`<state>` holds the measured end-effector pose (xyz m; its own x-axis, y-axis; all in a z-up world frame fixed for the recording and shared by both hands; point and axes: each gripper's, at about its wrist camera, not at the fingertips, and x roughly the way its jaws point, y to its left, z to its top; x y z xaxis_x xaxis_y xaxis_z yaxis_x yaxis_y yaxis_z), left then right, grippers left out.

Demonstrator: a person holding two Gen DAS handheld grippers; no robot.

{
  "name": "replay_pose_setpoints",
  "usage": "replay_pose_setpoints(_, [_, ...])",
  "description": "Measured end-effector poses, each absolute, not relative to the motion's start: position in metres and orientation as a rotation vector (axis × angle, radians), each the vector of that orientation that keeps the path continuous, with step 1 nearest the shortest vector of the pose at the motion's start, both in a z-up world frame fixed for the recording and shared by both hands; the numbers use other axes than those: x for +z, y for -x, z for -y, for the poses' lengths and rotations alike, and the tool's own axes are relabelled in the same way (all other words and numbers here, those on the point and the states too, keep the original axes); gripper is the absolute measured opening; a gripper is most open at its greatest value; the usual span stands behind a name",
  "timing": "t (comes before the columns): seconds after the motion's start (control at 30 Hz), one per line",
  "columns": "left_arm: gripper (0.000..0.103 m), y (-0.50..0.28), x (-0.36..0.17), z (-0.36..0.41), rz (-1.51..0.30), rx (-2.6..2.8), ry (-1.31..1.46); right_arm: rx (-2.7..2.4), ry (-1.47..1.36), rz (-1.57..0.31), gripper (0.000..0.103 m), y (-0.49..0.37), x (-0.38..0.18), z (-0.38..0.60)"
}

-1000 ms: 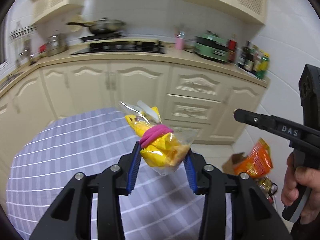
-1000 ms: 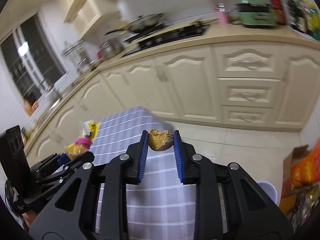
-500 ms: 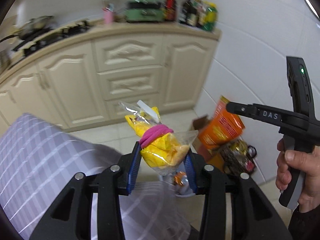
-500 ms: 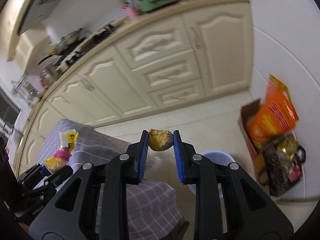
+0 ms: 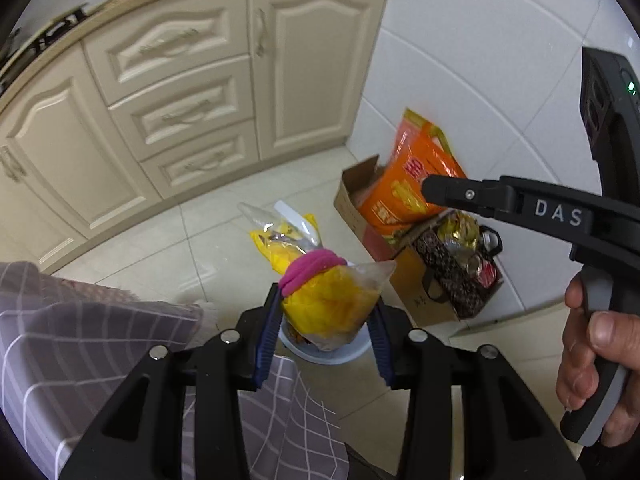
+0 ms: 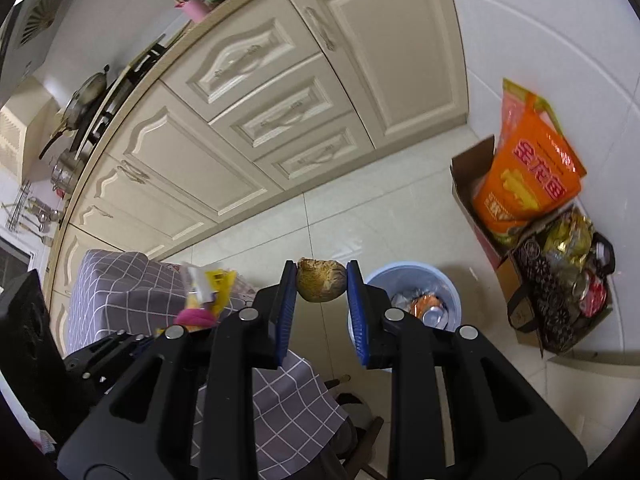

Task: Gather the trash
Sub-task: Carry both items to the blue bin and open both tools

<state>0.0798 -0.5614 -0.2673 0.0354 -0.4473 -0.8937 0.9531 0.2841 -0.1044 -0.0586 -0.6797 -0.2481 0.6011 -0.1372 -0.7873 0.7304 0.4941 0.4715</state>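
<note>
My left gripper point(image 5: 326, 312) is shut on a clear plastic bag of yellow snacks point(image 5: 320, 300) tied with a pink band. It hangs above a pale blue trash bin point(image 5: 332, 354) on the floor. My right gripper point(image 6: 322, 286) is shut on a brown crumpled lump point(image 6: 321, 280), held just left of the same trash bin point(image 6: 412, 280), which holds cans and wrappers. In the left wrist view the right gripper point(image 5: 436, 190) reaches in from the right, held by a hand point(image 5: 596, 344). The snack bag point(image 6: 204, 292) also shows at the left of the right wrist view.
A table with a grey checked cloth point(image 5: 80, 344) lies at the lower left, its edge by the bin. A cardboard box with an orange bag point(image 6: 528, 184) and a box of cans and wrappers point(image 6: 568, 292) stand against the white wall. Cream kitchen cabinets point(image 6: 280, 120) line the back.
Both grippers swung right and down, from over the table to above the floor by the bin. The bin and boxes came closer. Each gripper kept hold of its item.
</note>
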Motion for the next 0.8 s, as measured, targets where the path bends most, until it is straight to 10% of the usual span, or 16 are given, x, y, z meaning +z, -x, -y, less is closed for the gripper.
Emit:
replay_pose_setpoints(0.1, [0.048, -0.076, -0.277, 0.574, -0.982, -1.168, -0.701, -0.608, -0.966, -0.756, 0.036, 0.064, -0.258, 0.688])
replay_pose_setpoints(0.17, [0.082, -0.075, -0.279, 0.577, -0.966, -1.146, -0.724, -0.634, -0.99, -0.738, 0.073, 0.07, -0.261, 0.691])
replay_pose_setpoints(0.8, [0.09, -0.099, -0.216, 0.521, -0.851, -1.05, -0.562, -0.658, -0.949, -0.732, 0.097, 0.066, -0.235, 0.667])
